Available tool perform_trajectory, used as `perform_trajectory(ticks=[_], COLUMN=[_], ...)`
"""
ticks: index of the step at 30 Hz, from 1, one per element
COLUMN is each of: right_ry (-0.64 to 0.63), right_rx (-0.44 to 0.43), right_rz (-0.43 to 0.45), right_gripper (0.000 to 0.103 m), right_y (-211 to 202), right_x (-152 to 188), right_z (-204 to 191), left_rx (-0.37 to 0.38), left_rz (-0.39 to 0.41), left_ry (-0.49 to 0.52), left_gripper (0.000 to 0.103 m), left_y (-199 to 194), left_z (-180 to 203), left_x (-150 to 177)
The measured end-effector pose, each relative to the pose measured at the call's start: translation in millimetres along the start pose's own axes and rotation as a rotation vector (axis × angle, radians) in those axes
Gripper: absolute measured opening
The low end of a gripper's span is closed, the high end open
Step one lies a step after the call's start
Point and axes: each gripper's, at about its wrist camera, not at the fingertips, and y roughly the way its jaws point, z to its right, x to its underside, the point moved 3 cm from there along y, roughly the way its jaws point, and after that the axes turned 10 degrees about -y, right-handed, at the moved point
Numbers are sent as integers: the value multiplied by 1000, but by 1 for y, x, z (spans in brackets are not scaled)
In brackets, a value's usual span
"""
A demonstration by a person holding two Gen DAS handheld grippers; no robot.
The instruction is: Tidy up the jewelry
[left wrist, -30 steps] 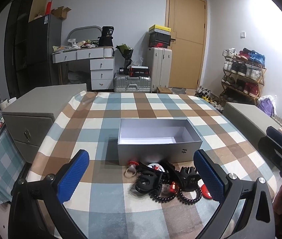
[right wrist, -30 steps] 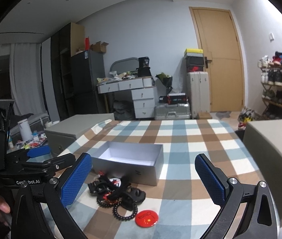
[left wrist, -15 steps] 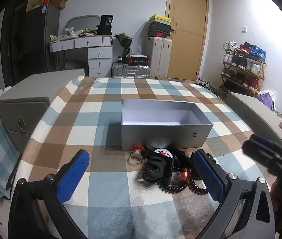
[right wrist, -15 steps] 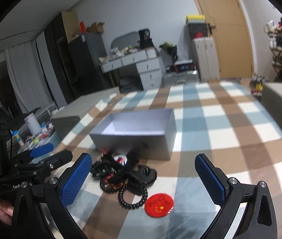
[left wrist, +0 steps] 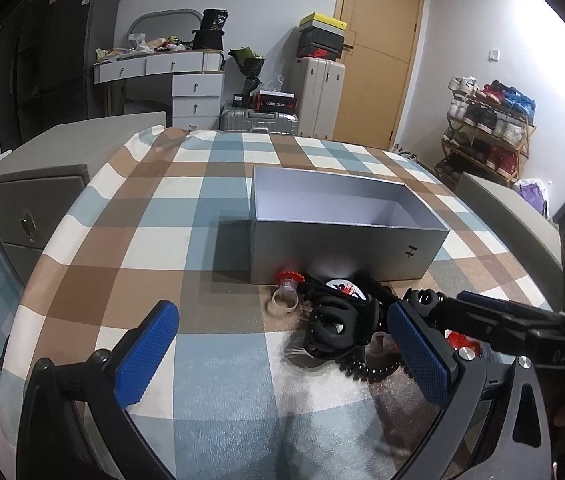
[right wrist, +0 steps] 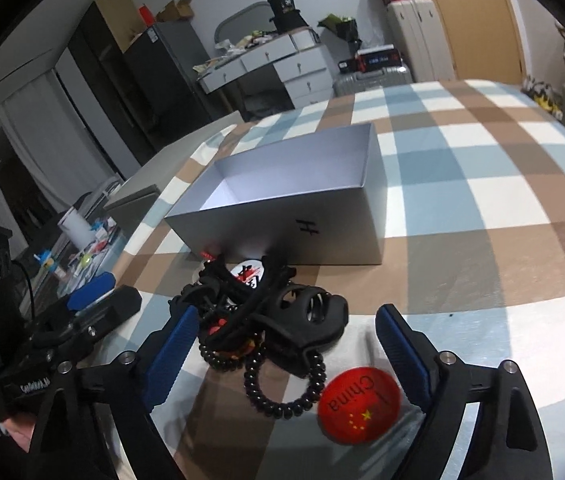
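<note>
A tangle of jewelry lies on the checked cloth in front of an open grey box [left wrist: 346, 236]: a black claw clip [left wrist: 336, 326], a black coil hair tie [right wrist: 282, 396], a red-topped ring [left wrist: 288, 292] and a white badge [left wrist: 342, 286]. A red round "China" badge [right wrist: 360, 400] lies beside them. My right gripper [right wrist: 286, 354] hangs low over the pile, its jaws closing, with the claw clip [right wrist: 306, 320] and the coil tie between the pads, which do not touch them. My left gripper [left wrist: 282, 352] stands open just left of the pile, holding nothing.
The grey box [right wrist: 294, 200] holds nothing and stands just behind the pile. Grey cabinets flank the table, one to the left [left wrist: 30, 200] and one to the right [left wrist: 510, 216]. Behind it are a door, suitcases, a dresser and a shoe rack. The left gripper's finger [right wrist: 90, 300] shows at left in the right wrist view.
Both grippers have sunk and tipped down toward the pile. The right one came much closer, so the clip and coil tie now lie between its pads, and its jaws have narrowed a little.
</note>
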Motion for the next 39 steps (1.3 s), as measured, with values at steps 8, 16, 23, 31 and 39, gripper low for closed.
perform_trajectory(ticks=[8,16,23,31,39], right_ry=[62,177,226,210,193], right_rx=[-19,-96,-132,-121,-125], right_rz=[-52,41,91,120,135], right_gripper=[59,51,51,51,51], right_y=[15,-1,-11,-18,-20], right_x=[-1,-3,-7,-13,-15], right_z=[12,33,45,49,48], left_rx=[1,-15,21,70,106], left_rz=[-31,-45,-87,-174,-236], left_ry=[-4,5,16,71,84], left_gripper=[102,102,102,100,86], left_y=[8,12,20,31,39], left_z=[-3,-3,-1,10,17], left_x=[0,-3,-8,-2,2])
